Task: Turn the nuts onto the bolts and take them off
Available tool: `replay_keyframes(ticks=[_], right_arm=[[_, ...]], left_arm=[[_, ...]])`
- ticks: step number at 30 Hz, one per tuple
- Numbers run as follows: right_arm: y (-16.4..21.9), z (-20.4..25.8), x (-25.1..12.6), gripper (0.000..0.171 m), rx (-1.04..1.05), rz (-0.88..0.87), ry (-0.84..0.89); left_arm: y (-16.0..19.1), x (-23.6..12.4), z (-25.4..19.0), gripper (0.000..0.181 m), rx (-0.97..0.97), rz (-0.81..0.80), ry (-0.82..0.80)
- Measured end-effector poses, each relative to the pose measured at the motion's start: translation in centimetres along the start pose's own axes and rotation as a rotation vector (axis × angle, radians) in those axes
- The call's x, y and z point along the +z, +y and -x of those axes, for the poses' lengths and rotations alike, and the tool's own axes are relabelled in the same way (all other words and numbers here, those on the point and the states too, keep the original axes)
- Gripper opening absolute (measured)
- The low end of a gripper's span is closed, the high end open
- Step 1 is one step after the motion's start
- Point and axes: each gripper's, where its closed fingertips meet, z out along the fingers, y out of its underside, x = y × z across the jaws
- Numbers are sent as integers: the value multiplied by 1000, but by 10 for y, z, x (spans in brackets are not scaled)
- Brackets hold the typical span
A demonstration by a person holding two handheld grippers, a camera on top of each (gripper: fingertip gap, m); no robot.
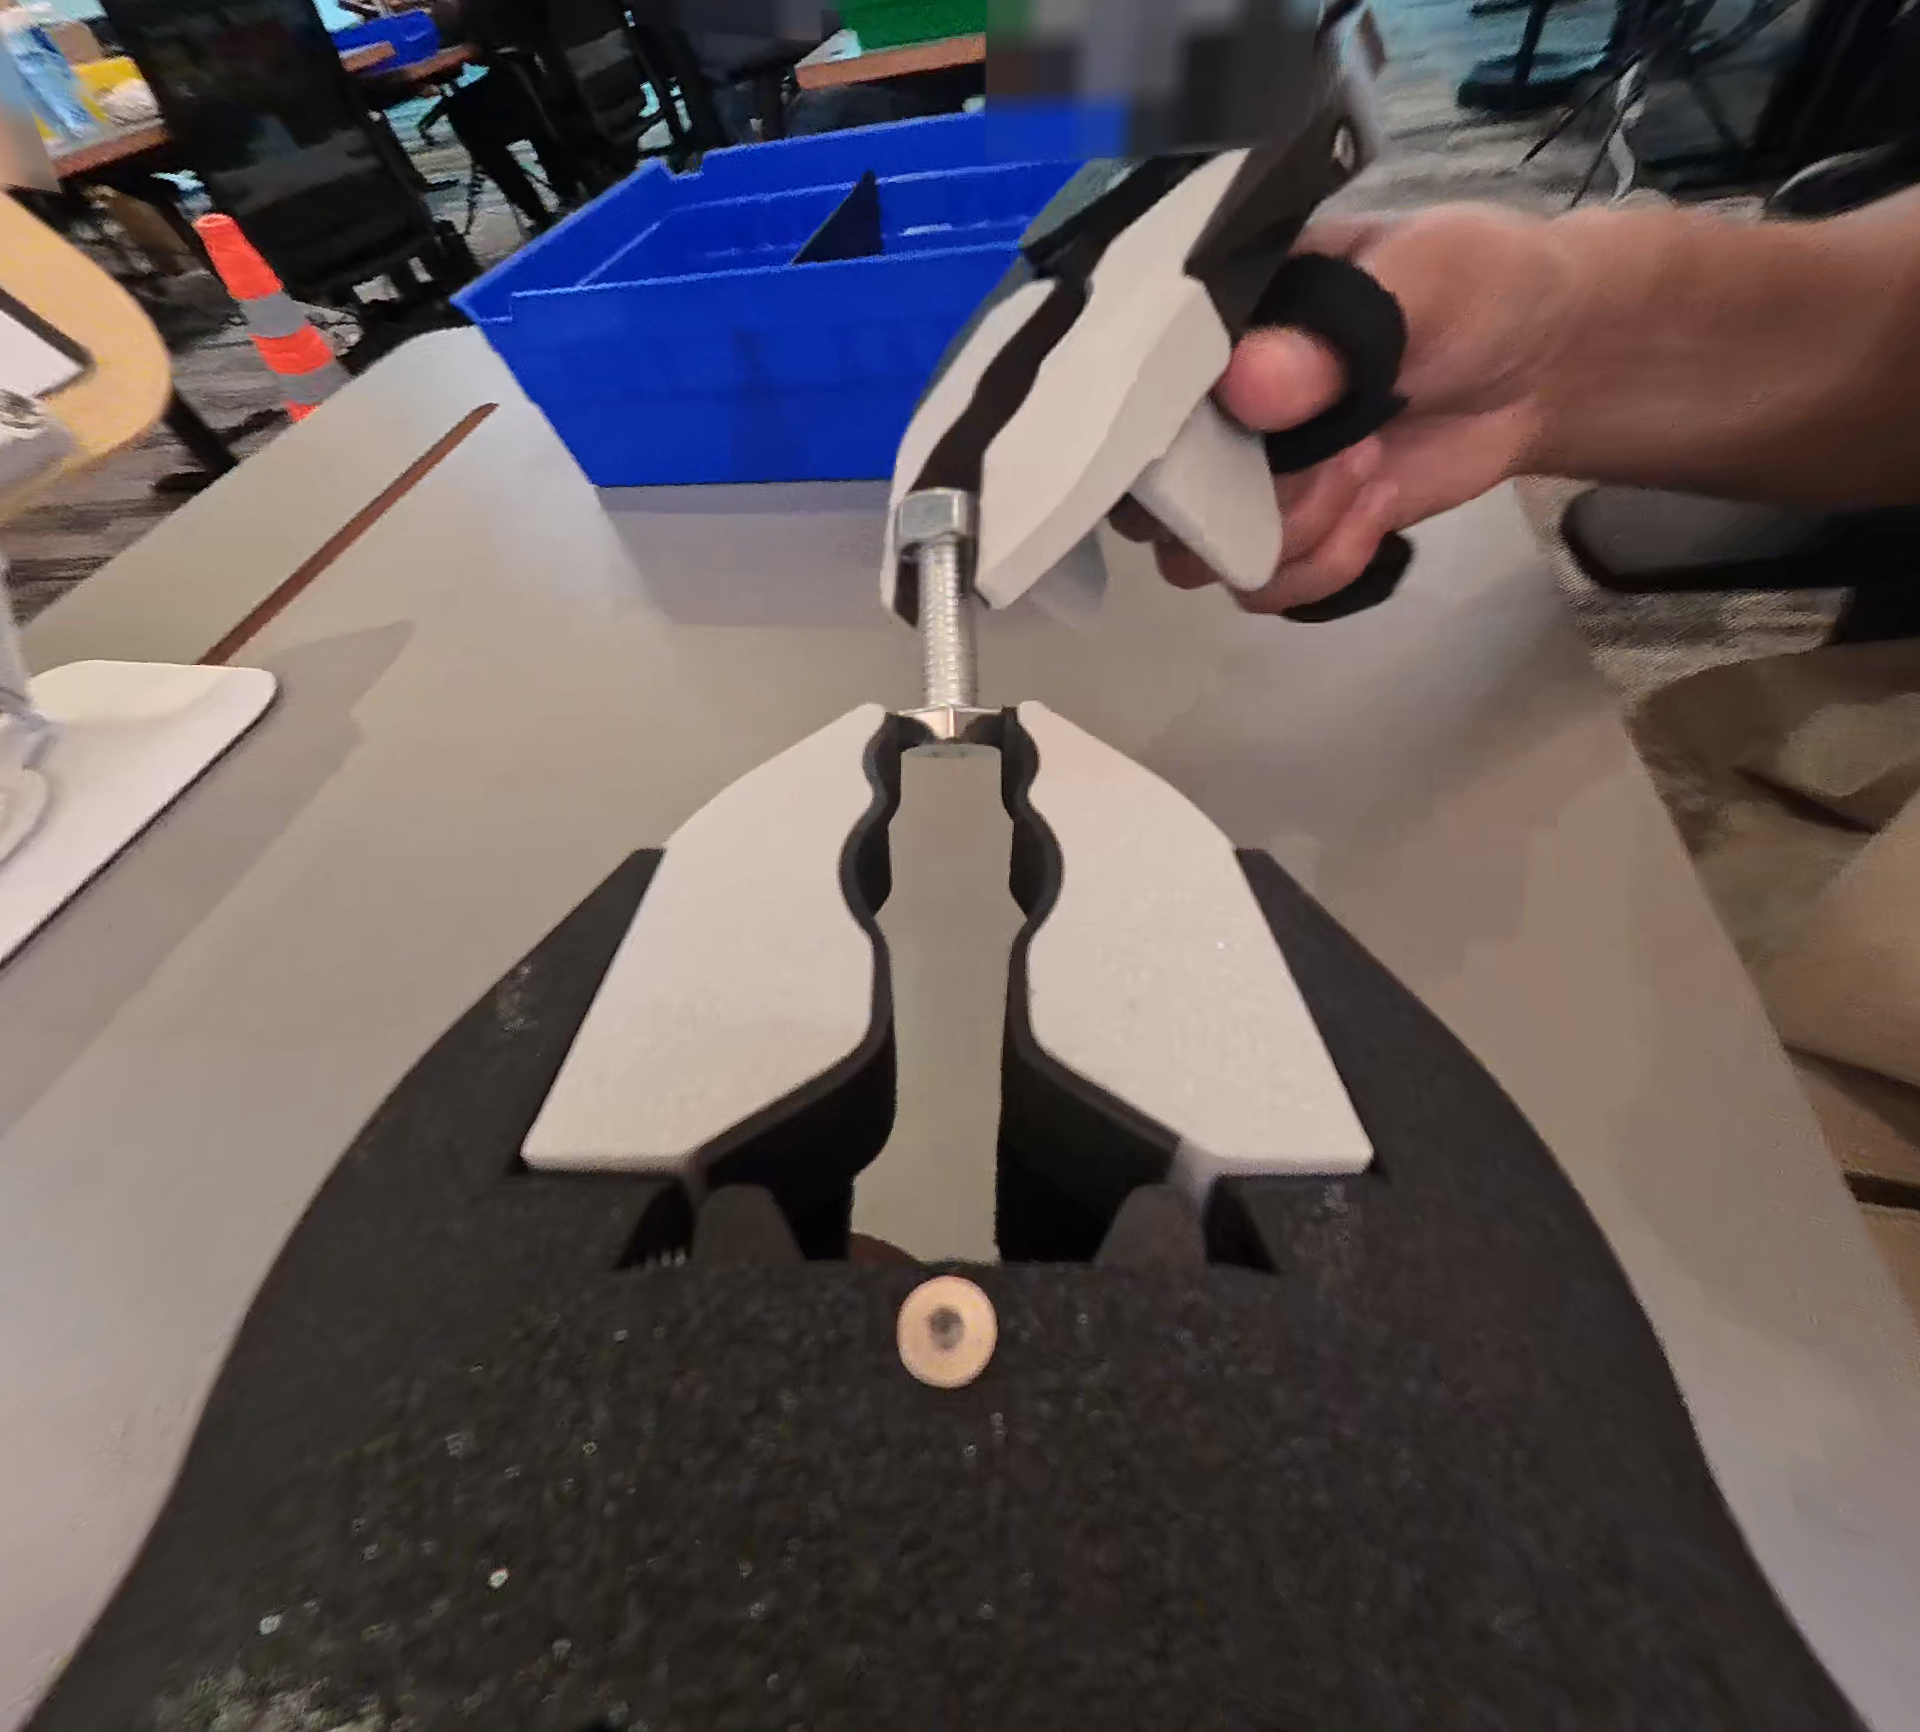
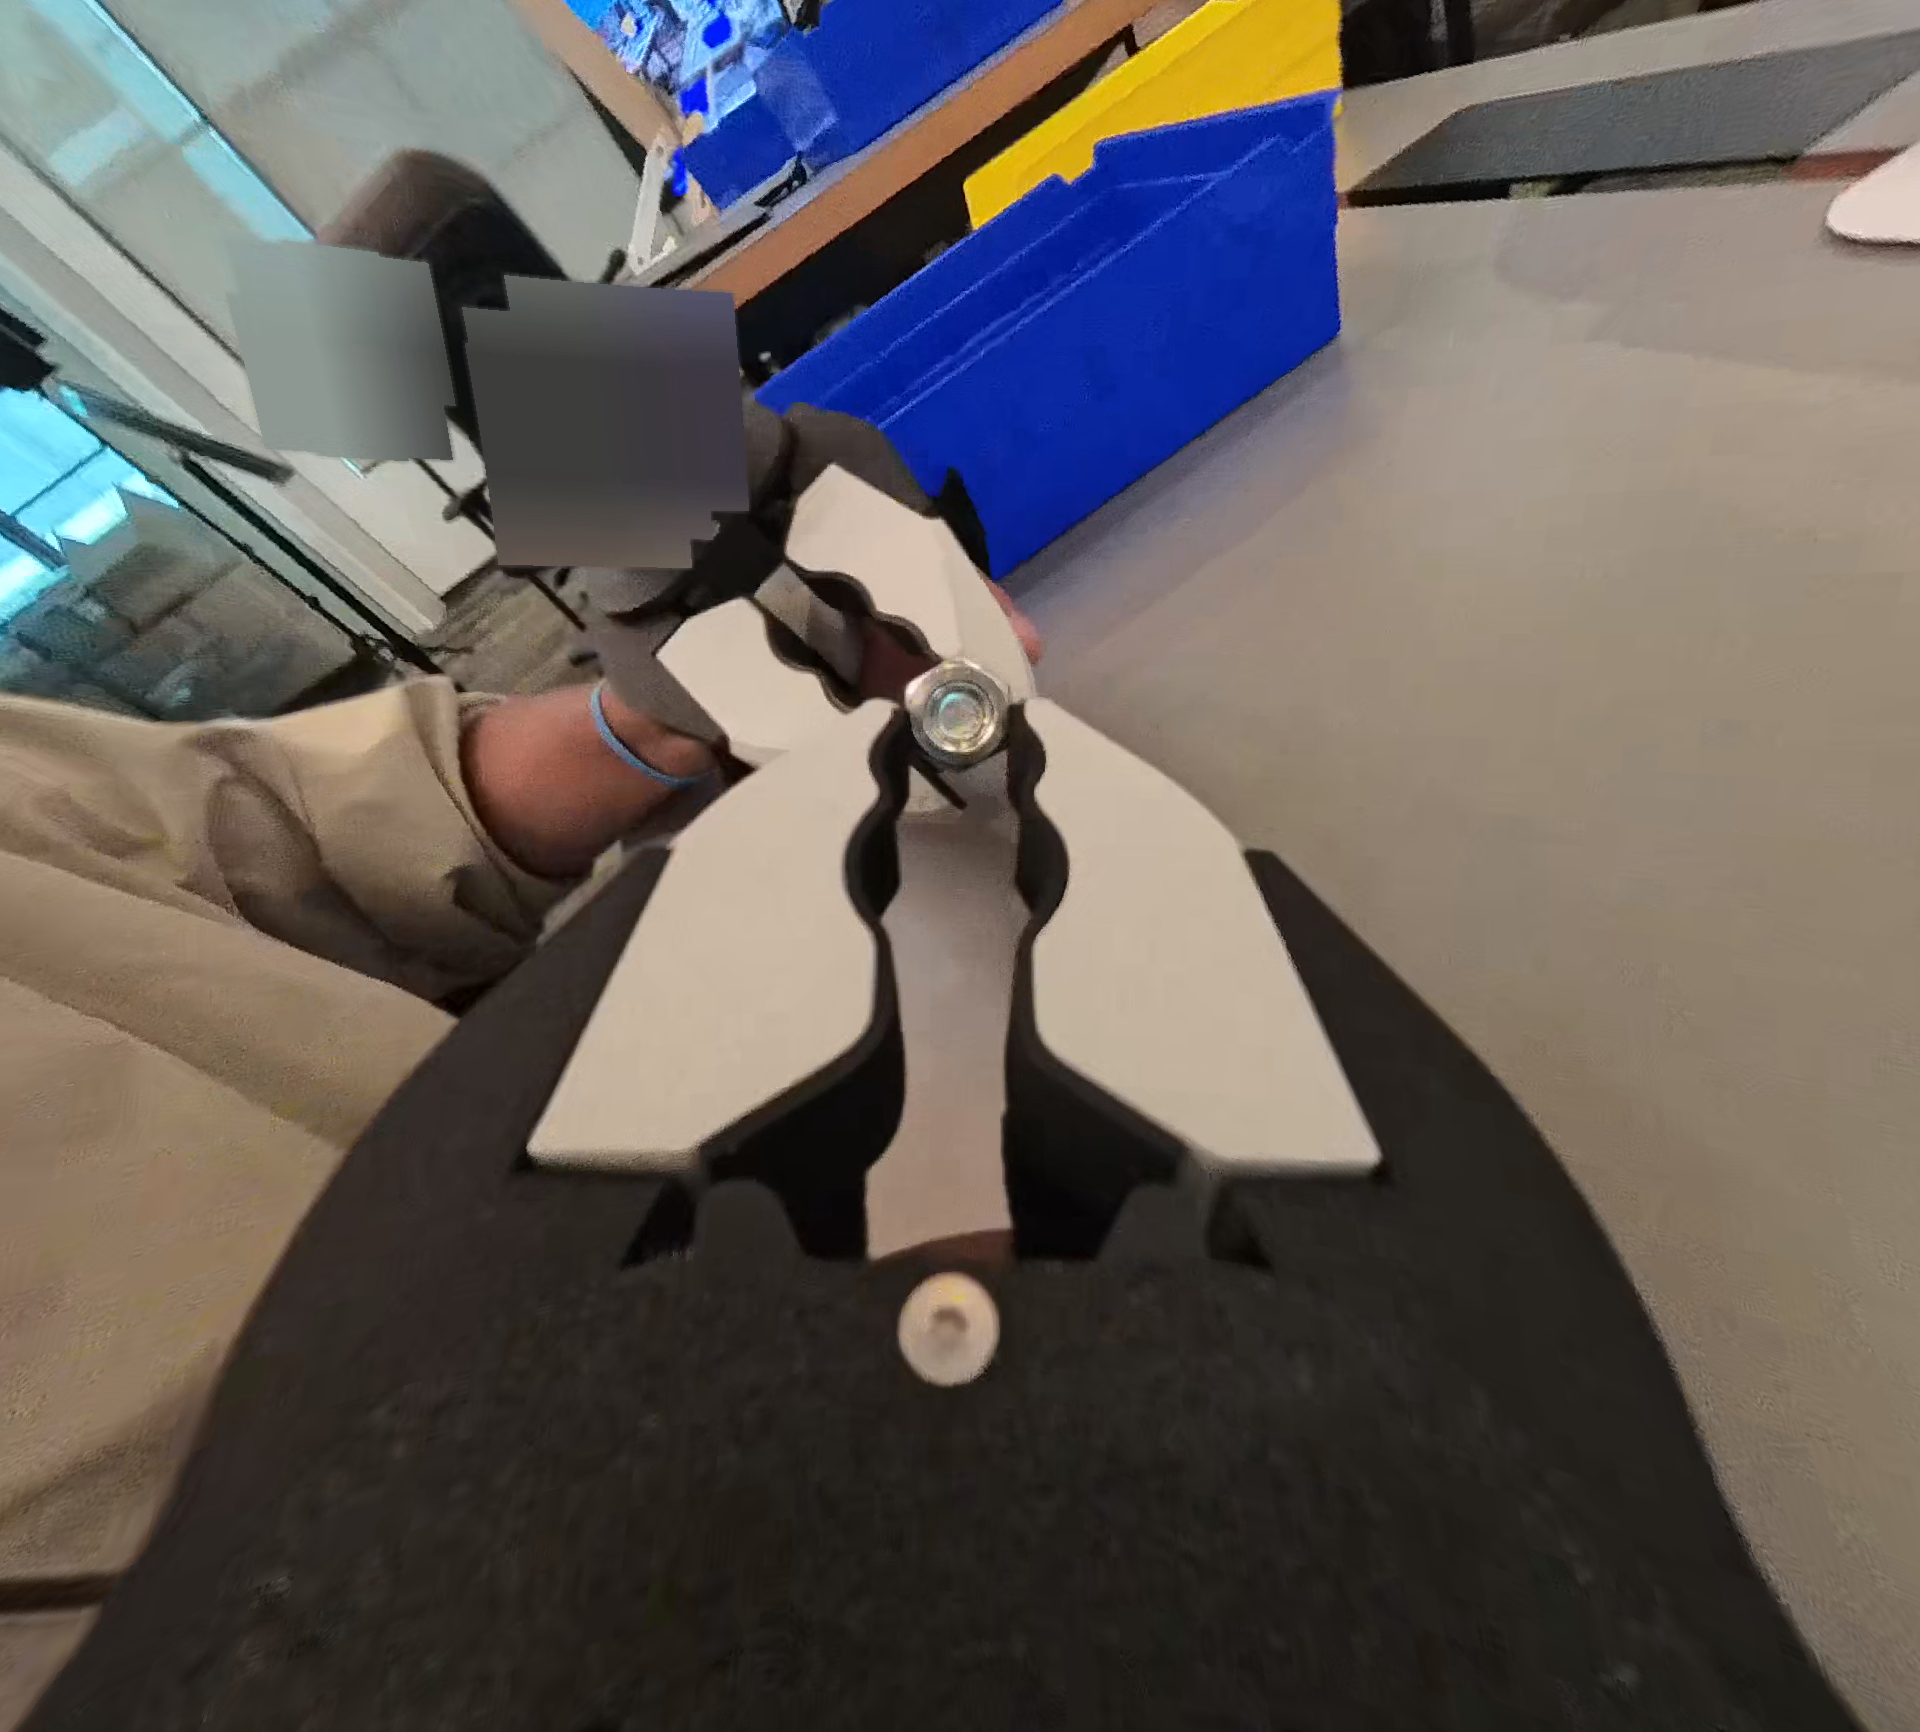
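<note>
The bolt [image 1: 948, 633] stands upright over the grey table [image 1: 520, 747], its head pinched at the tips of the left gripper [image 1: 951, 724]. The nut [image 1: 932, 521] sits at the top of the thread — the right gripper [image 2: 956, 726] is clamped narrowly on it from above. Just behind stands a blue bin [image 1: 727, 311], with a yellow bin [image 2: 1195, 82] beyond it.
</note>
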Motion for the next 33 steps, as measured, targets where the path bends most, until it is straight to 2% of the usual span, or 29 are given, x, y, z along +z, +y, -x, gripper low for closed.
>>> replay_keyframes(ticks=[6,14,17,21,23,27,31,33], right_arm=[[-3,20,-5,18,-349,130,-115],[4,55,-16,18,-844,277,-379],[5,59,-16,18,-944,309,-416],[-5,54,-10,19,-897,265,-375],[-9,49,-6,47,-805,230,-322],[-18,26,4,66,-485,148,-183],[-23,5,6,56,-130,22,-71],[-24,-2,5,48,3,-37,-49]], left_arm=[[-16,-9,-16,18,-226,-106,238],[-35,-27,-52,17,-479,-202,648],[-36,-29,-54,17,-506,-217,689],[-39,-31,-41,17,-497,-244,621],[-37,-29,-31,17,-469,-245,538],[-30,-23,-5,18,-347,-215,290],[-11,-14,26,18,-98,-89,-58],[-4,-10,26,18,-17,-43,-110]])
